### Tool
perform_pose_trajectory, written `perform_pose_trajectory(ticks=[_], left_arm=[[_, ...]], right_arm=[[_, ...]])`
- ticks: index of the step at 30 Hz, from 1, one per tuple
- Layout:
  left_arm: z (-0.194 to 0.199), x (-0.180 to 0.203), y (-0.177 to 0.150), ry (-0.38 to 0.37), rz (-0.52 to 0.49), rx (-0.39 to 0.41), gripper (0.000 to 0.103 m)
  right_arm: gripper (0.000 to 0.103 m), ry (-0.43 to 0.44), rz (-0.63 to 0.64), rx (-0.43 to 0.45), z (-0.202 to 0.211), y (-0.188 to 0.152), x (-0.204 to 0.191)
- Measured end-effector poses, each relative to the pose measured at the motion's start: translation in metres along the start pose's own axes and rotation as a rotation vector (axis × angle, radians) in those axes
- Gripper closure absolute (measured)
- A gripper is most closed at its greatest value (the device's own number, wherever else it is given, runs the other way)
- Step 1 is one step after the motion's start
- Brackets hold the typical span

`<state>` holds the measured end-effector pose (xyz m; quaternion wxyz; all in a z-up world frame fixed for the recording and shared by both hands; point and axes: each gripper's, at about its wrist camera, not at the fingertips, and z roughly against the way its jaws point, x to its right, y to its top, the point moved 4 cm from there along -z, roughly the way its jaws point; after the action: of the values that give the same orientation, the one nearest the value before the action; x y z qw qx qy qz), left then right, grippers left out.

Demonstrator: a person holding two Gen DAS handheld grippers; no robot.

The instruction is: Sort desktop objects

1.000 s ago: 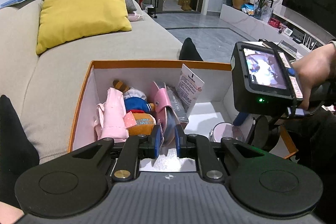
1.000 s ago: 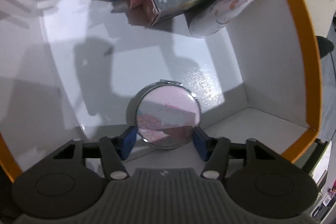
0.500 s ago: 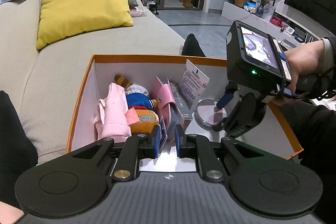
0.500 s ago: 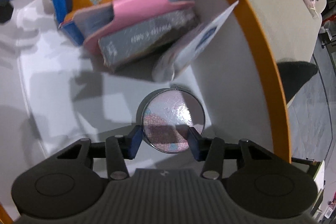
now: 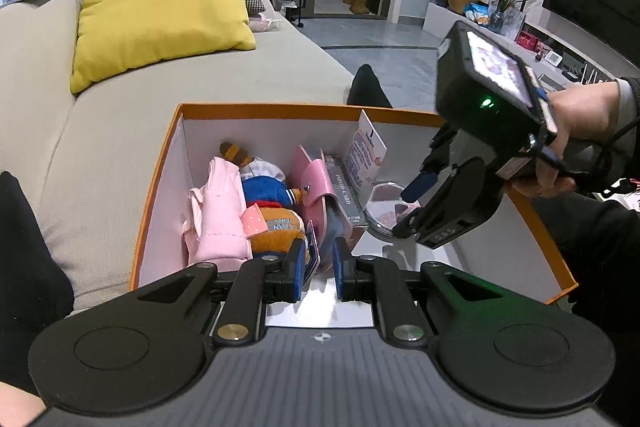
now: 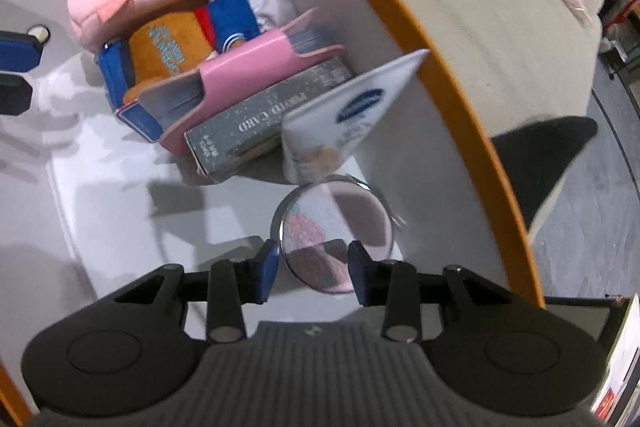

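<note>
An orange-rimmed box (image 5: 256, 107) with white inner walls sits on a grey sofa (image 5: 120, 131), where a yellow cushion (image 5: 160, 7) leans against the backrest. Along the box's left wall lies a folded pink cloth (image 5: 220, 211), and just beside it a plush toy (image 5: 272, 211) in blue and orange. Next comes a pink wallet (image 5: 316, 179) standing on edge, pressed against a grey card box (image 6: 272, 115), with a white leaflet (image 6: 360, 111) propped at a slant toward the far wall. The left gripper (image 5: 318, 269) points down into the near end of the box, its jaws nearly clenched with a narrow gap left; a thin blue-edged card (image 5: 313, 259) stands at the left pad, though whether it is pinched cannot be told. Further right, a round compact mirror (image 6: 334, 235) lies tilted on the white floor of the box, its far edge touching the foot of the leaflet. The right gripper (image 6: 314, 267), held by a hand (image 5: 576, 131) in a dark sleeve, hangs steeply over it with jaws closing; the mirror's near part sits between the pads, which do not yet press on it.
</note>
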<state>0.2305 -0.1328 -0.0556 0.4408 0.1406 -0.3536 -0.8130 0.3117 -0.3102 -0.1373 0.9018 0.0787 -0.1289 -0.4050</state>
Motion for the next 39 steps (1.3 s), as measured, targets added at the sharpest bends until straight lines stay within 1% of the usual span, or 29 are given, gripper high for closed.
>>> perform_pose_trajectory(ticks=[3, 5, 7, 8, 9, 10, 11, 13, 15, 16, 17, 18, 19, 21, 24, 25, 27, 28, 29, 31, 34, 37, 39], left_arm=[[0.011, 0.001, 0.001, -0.001, -0.001, 0.015, 0.087], [0.021, 0.002, 0.002, -0.002, 0.000, 0.026, 0.087], [0.035, 0.002, 0.000, -0.001, 0.002, 0.040, 0.087], [0.042, 0.003, -0.001, 0.001, 0.002, 0.046, 0.087], [0.051, 0.003, -0.003, 0.006, 0.001, 0.055, 0.087], [0.058, 0.004, -0.005, 0.012, -0.002, 0.061, 0.087], [0.067, 0.004, -0.009, 0.020, -0.007, 0.066, 0.087], [0.084, 0.004, -0.018, 0.039, -0.018, 0.067, 0.087], [0.098, 0.005, -0.031, 0.058, -0.026, 0.052, 0.087], [0.104, 0.005, -0.038, 0.068, -0.028, 0.040, 0.087], [0.109, 0.006, -0.047, 0.077, -0.032, 0.028, 0.087], [0.113, 0.007, -0.056, 0.086, -0.038, 0.012, 0.087], [0.118, 0.008, -0.066, 0.094, -0.045, -0.002, 0.087], [0.125, 0.011, -0.084, 0.110, -0.057, -0.035, 0.087], [0.132, 0.016, -0.112, 0.135, -0.071, -0.091, 0.087], [0.134, 0.017, -0.121, 0.139, -0.071, -0.105, 0.087], [0.137, 0.019, -0.138, 0.143, -0.060, -0.132, 0.087], [0.139, 0.020, -0.145, 0.146, -0.056, -0.141, 0.087], [0.140, 0.021, -0.152, 0.150, -0.049, -0.149, 0.087], [0.142, 0.020, -0.163, 0.162, -0.019, -0.160, 0.087], [0.146, 0.019, -0.175, 0.187, 0.023, -0.155, 0.087], [0.149, 0.017, -0.182, 0.191, 0.065, -0.142, 0.086], [0.149, 0.017, -0.182, 0.183, 0.079, -0.132, 0.080]], right_arm=[[0.064, -0.001, -0.035, 0.052, 0.021, -0.011, 0.003], [0.064, -0.006, -0.072, 0.117, 0.039, -0.017, -0.001], [0.064, -0.002, -0.110, 0.219, 0.063, -0.027, -0.006], [0.063, 0.001, -0.121, 0.276, 0.074, -0.019, -0.002], [0.063, 0.010, -0.131, 0.338, 0.091, -0.009, -0.020], [0.063, 0.026, -0.139, 0.394, 0.107, -0.012, -0.031], [0.063, 0.036, -0.145, 0.427, 0.110, 0.006, -0.054], [0.064, 0.070, -0.155, 0.492, 0.134, -0.004, -0.077], [0.064, 0.120, -0.157, 0.537, 0.143, -0.018, -0.105], [0.064, 0.144, -0.162, 0.537, 0.149, -0.027, -0.117], [0.064, 0.175, -0.181, 0.517, 0.150, -0.033, -0.130], [0.064, 0.206, -0.201, 0.490, 0.154, -0.042, -0.138], [0.064, 0.256, -0.222, 0.451, 0.149, -0.048, -0.151], [0.064, 0.322, -0.262, 0.380, 0.134, -0.056, -0.172], [0.063, 0.383, -0.331, 0.288, 0.105, -0.069, -0.203], [0.062, 0.416, -0.374, 0.252, 0.094, -0.072, -0.212], [0.055, 0.459, -0.448, 0.176, 0.077, -0.077, -0.225], [0.048, 0.469, -0.478, 0.141, 0.070, -0.079, -0.233], [0.047, 0.471, -0.497, 0.114, 0.065, -0.081, -0.238], [0.047, 0.479, -0.534, 0.070, 0.052, -0.084, -0.250], [0.047, 0.494, -0.560, 0.037, 0.044, -0.086, -0.266], [0.047, 0.459, -0.554, 0.030, 0.040, -0.084, -0.275], [0.047, 0.435, -0.550, 0.015, 0.034, -0.081, -0.280]])
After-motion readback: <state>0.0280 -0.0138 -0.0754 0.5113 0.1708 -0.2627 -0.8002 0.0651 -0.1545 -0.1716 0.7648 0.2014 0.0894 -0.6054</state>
